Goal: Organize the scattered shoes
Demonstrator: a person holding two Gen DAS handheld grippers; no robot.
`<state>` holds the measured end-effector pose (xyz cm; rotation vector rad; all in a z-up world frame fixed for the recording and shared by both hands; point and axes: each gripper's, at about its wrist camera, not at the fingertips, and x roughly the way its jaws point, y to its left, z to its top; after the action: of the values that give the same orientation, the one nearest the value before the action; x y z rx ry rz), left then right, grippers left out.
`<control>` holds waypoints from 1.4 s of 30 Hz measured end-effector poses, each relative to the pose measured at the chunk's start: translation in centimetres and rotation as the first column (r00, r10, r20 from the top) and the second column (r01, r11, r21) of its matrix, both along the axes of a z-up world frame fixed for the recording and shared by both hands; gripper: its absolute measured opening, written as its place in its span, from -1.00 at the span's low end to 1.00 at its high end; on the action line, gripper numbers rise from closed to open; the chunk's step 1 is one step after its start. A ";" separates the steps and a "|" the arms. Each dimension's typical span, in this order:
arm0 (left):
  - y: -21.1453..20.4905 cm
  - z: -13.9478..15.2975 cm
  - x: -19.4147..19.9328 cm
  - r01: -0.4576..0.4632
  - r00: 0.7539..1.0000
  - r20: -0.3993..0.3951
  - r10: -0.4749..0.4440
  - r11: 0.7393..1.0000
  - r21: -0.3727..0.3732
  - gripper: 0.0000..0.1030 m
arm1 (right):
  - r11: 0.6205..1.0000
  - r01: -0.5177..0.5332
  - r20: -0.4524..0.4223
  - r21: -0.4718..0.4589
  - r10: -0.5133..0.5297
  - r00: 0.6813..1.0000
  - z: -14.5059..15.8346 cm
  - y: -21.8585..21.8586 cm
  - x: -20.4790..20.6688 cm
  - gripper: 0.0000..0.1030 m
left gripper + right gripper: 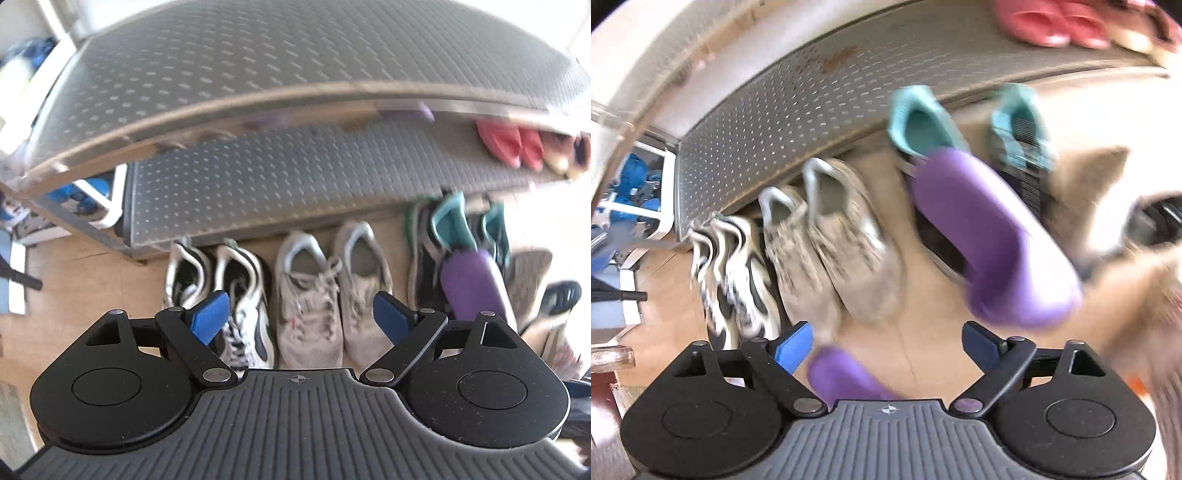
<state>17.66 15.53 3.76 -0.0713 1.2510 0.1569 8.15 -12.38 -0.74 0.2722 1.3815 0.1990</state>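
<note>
Shoes stand in a row on the wooden floor under a grey perforated rack [295, 177]: a black-and-white sneaker pair [221, 295], a grey sneaker pair [328, 295] and a teal-lined dark pair [458, 229]. A purple slipper [469, 284] lies across the teal pair; it also shows in the right wrist view [990, 236]. A second purple slipper [846, 376] lies on the floor just below my open, empty right gripper [888, 347]. My left gripper [301, 317] is open and empty above the grey pair.
Red slippers [506, 142] and other shoes sit on the rack's middle shelf at the right. A beige and black shoe [554, 299] lies at the far right. A white frame with blue items [92, 195] stands left of the rack.
</note>
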 end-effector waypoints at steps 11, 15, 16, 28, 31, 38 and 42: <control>-8.2 -1.8 -14.7 -0.037 0.999 -0.016 0.036 0.995 -0.096 0.75 | 0.963 0.259 0.033 0.072 -0.262 0.964 -2.9 -10.2 -3.4 0.66; -10.8 -3.4 -19.0 -0.013 0.995 -0.098 0.005 0.996 -0.083 0.74 | 0.965 0.253 0.076 0.073 -0.258 0.963 -2.3 -11.8 -4.2 0.66; -11.1 -3.3 -19.2 -0.001 0.996 -0.093 -0.005 0.997 -0.071 0.74 | 0.965 0.251 0.082 0.081 -0.257 0.963 -2.2 -12.1 -4.3 0.66; -14.8 -1.3 -10.2 0.263 0.964 -0.051 -0.262 0.965 -0.002 0.74 | 0.996 0.064 0.175 -0.057 -0.053 0.983 -3.4 -8.8 0.2 0.71; -14.5 -1.7 -6.6 0.308 0.951 -0.030 -0.308 0.951 0.009 0.75 | 0.992 -0.007 0.158 -0.123 0.027 0.987 -6.0 -6.8 3.5 0.72; -11.5 -4.5 -2.0 0.261 0.962 -0.075 -0.263 0.965 -0.034 0.73 | 0.938 -0.169 0.117 -0.302 0.213 0.970 -13.4 -2.2 11.8 0.76; -10.5 -4.0 -1.0 0.248 0.966 -0.064 -0.250 0.968 -0.037 0.74 | 0.884 -0.284 0.056 -0.371 0.327 0.943 -16.8 -0.2 14.5 0.83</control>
<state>16.65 4.98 -0.24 0.0674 1.3190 -0.0773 22.63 -12.62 -17.52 -0.2636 1.3100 0.2162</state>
